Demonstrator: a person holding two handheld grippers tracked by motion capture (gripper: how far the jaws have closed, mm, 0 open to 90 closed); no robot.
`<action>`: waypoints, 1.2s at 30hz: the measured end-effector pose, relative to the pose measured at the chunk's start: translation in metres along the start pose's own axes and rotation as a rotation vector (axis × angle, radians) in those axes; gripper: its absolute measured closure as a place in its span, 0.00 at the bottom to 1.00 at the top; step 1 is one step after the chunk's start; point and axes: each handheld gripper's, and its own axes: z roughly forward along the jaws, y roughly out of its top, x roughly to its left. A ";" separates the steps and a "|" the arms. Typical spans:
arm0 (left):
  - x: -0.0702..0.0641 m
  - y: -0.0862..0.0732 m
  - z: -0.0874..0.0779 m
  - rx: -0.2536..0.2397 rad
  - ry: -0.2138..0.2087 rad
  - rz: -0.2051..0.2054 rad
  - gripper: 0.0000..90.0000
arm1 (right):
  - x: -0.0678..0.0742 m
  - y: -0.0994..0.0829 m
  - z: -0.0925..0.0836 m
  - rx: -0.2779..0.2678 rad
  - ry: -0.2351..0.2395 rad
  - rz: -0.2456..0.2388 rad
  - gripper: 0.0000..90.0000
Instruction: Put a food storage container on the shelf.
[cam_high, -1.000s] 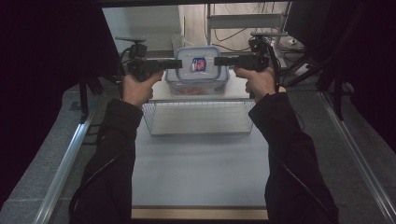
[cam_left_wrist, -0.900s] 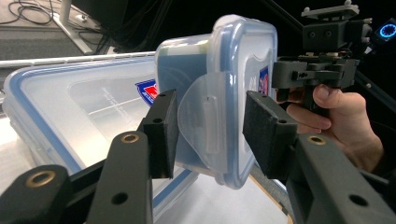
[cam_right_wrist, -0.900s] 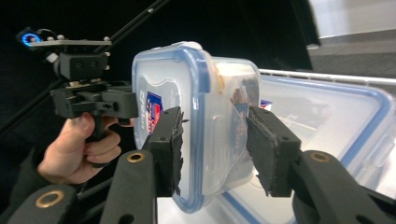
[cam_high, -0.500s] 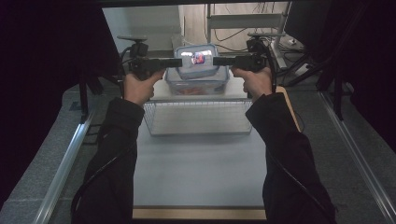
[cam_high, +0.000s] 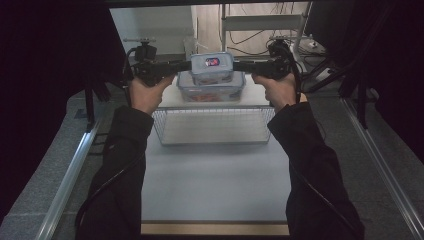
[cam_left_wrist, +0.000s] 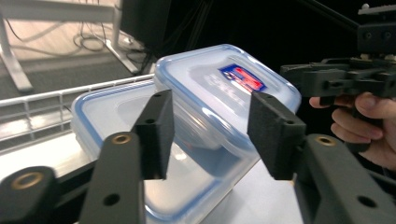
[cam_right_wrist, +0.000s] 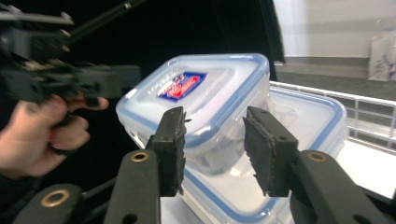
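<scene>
Small lidded container (cam_high: 212, 68), clear w/ blue-rimmed lid and red/blue label on top, held up off the bigger container (cam_high: 210, 89) below it. Sits between left gripper (cam_high: 176, 66) and right gripper (cam_high: 246, 65), one at each short end. Long axis runs left-right in high view, lid up, roughly level there; in both gripper views looks tilted, but cams are turned w/ the hands, so can't trust that.

Left gripper view: left gripper (cam_left_wrist: 208, 133) jaws spread wide, pads either side of container (cam_left_wrist: 219, 100) end; can't tell if pads touch it. Right hand (cam_left_wrist: 369, 126) and its gripper seen beyond, far side. Right gripper view: right gripper (cam_right_wrist: 215, 149) jaws likewise apart, flanking near end of container (cam_right_wrist: 198, 105); contact not clear. Left hand (cam_right_wrist: 44, 133) on other tool behind.

Bigger container (cam_left_wrist: 112, 116) lies flat on white surface, beyond wire basket (cam_high: 212, 125), its lid on. Basket itself stands on table (cam_high: 215, 180), nearer the person.

Vs 1.0 s ago: small container higher in high view and further from the person; then it overlapped the big one's lid, now mostly clear above it. Both hands (cam_high: 146, 94) also up/forward, sleeves more stretched out. Big container and basket not shifted.
</scene>
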 end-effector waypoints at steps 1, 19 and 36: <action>-0.005 -0.002 -0.005 0.000 0.011 0.025 0.60 | 0.002 0.000 -0.001 0.009 -0.008 -0.013 0.67; -0.028 -0.037 0.011 0.096 0.031 0.177 0.93 | 0.023 -0.031 0.008 0.067 -0.075 -0.168 0.96; -0.040 -0.053 0.016 0.115 0.035 0.210 0.64 | 0.019 -0.041 0.004 0.049 -0.034 -0.161 0.81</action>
